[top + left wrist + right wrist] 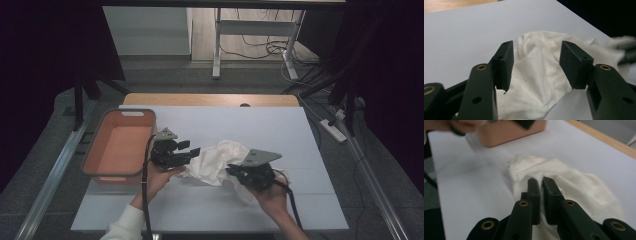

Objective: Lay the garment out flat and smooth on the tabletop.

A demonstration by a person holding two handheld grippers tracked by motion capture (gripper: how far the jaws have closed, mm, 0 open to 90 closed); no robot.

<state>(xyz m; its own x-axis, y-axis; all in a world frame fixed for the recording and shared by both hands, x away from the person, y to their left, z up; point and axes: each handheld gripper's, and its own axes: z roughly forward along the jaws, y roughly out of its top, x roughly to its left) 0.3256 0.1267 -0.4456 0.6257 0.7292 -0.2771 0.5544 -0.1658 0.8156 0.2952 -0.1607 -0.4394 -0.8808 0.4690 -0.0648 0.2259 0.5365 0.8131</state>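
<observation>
Two grippers work one white cloth [220,162], which lies crumpled on the white sheet [260,125] to the right of the orange bin [119,145]. The right gripper [541,181] has its jaws nearly together with a fold of cloth pinched between the pads, at the cloth's side far from the bin. That grip looks meant to anchor or lift one edge for spreading or folding. The left gripper [536,53] sits between bin and cloth, jaws parted to a middling gap. Cloth lies beyond and below the pads, with nothing pressed between them. Judgement: this gripper is free to take a fresh hold on the bin-side edge. The bin holds nothing visible, and may be where the cloth is bound.
</observation>
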